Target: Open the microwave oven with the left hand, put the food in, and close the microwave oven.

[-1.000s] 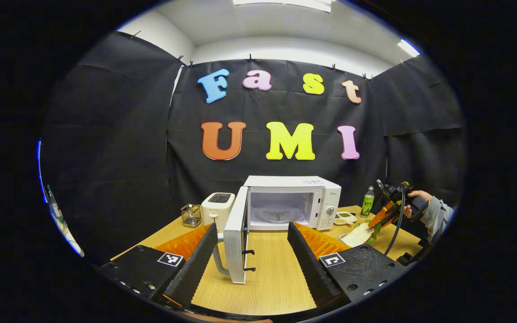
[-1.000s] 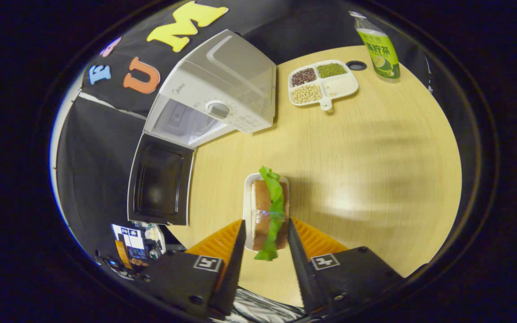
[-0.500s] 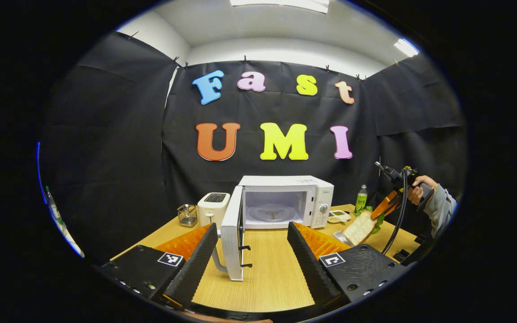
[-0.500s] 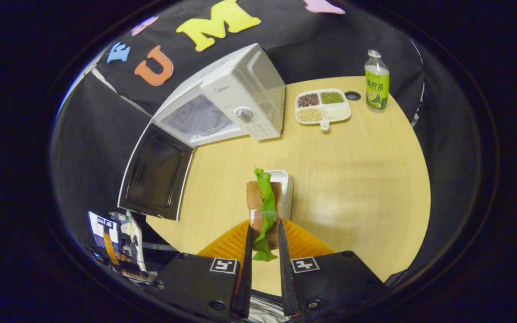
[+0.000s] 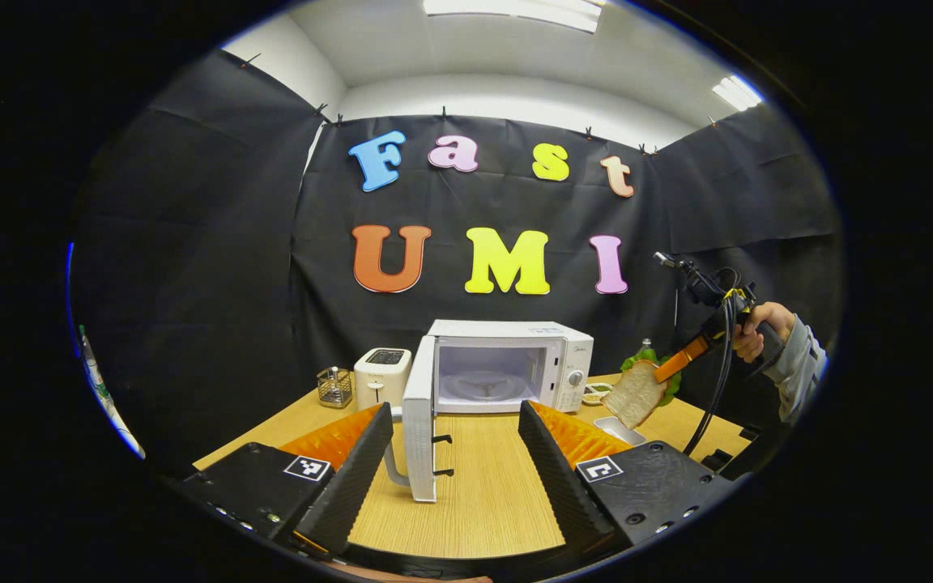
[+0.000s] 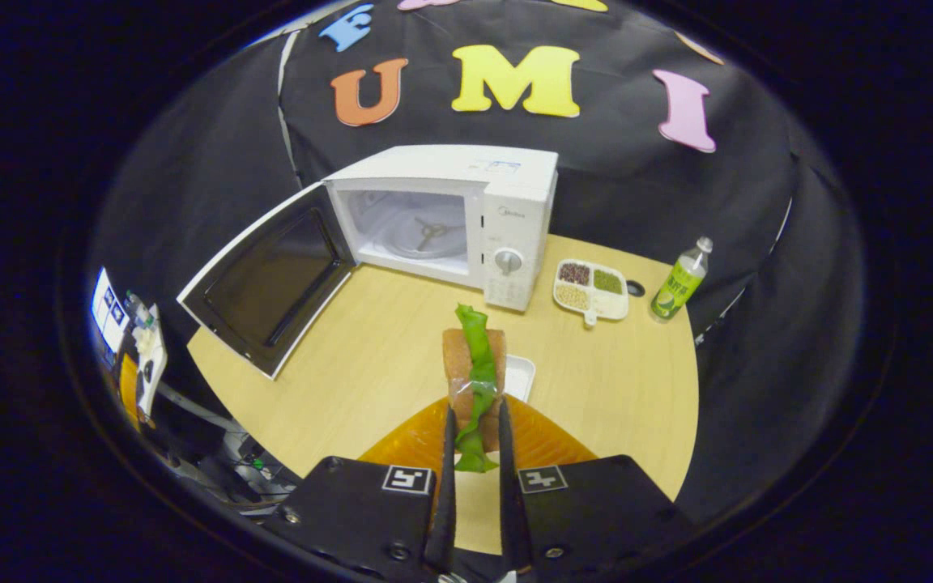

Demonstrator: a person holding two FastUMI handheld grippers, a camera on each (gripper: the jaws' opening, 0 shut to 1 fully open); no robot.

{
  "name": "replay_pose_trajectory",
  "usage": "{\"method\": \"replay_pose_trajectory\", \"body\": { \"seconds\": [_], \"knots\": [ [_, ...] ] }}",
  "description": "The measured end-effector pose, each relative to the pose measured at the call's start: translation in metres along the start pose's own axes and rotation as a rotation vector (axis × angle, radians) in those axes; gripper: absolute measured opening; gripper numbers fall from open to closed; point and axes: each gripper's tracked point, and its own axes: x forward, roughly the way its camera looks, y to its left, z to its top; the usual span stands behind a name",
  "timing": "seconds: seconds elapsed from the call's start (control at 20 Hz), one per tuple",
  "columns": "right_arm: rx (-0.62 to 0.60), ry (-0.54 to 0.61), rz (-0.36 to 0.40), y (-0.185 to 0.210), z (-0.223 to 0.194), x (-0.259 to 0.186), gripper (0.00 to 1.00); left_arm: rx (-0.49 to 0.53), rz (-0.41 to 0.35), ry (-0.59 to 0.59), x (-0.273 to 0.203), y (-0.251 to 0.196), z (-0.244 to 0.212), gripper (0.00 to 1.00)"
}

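The white microwave [image 5: 507,364] [image 6: 450,219] stands at the back of the wooden table, cavity and turntable exposed. Its door [image 5: 419,437] [image 6: 268,279] is swung wide to the left. My left gripper [image 5: 455,405] is open in front of the door edge, holding nothing. A sandwich [image 6: 475,372] [image 5: 632,393] of brown bread and green lettuce hangs in the air above the table. My right gripper [image 6: 475,413] is shut on it. In the left gripper view that gripper [image 5: 677,360] sits to the right of the microwave, held by a hand [image 5: 758,328].
A small white tray [image 6: 519,376] lies under the sandwich. A divided dish of beans [image 6: 592,287] and a green bottle [image 6: 679,282] stand right of the microwave. A toaster [image 5: 381,374] and a wire basket [image 5: 334,386] stand on its left.
My right gripper shut on the sandwich, lifted it off the small white tray and turned to face the microwave. My left gripper drew back a little from the open door.
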Motion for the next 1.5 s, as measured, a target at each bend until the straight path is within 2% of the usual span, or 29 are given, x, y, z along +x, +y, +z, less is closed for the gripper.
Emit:
{"method": "replay_pose_trajectory", "body": {
  "seconds": [0.25,0.3,0.35,0.5,0.65,0.8,0.95,1.25,1.35,1.5],
  "knots": [
    [-0.071,-0.044,-0.051,0.040,0.020,0.035,0.19,-0.057,-0.024,-0.041,0.000,0.007,0.005,0.94],
    [-0.081,-0.048,-0.058,0.046,0.023,0.046,0.19,-0.057,-0.022,-0.042,0.001,0.011,0.005,0.94],
    [-0.094,-0.050,-0.061,0.054,0.026,0.057,0.26,-0.054,-0.026,-0.046,0.001,0.013,0.005,0.94],
    [-0.115,-0.073,-0.074,0.076,0.036,0.090,0.25,-0.046,-0.017,-0.046,0.002,0.023,-0.001,0.94],
    [-0.136,-0.217,-0.078,0.101,0.067,0.116,0.25,-0.040,0.005,-0.041,0.005,0.034,-0.007,0.94],
    [-0.105,-0.346,-0.085,0.120,0.097,0.133,0.25,-0.037,0.035,-0.036,0.011,0.049,-0.013,0.94],
    [0.030,-0.471,-0.143,0.120,0.126,0.149,0.25,-0.037,0.043,-0.016,0.020,0.056,-0.022,0.94],
    [0.338,-0.670,-0.199,0.119,0.160,0.194,0.26,-0.057,0.084,-0.029,0.038,0.072,-0.017,0.94],
    [0.453,-0.712,-0.186,0.121,0.167,0.207,0.26,-0.068,0.066,-0.041,0.042,0.067,-0.012,0.94],
    [0.628,-0.739,-0.099,0.130,0.180,0.228,0.26,-0.055,0.067,-0.054,0.049,0.073,-0.006,0.94]
  ]
}}
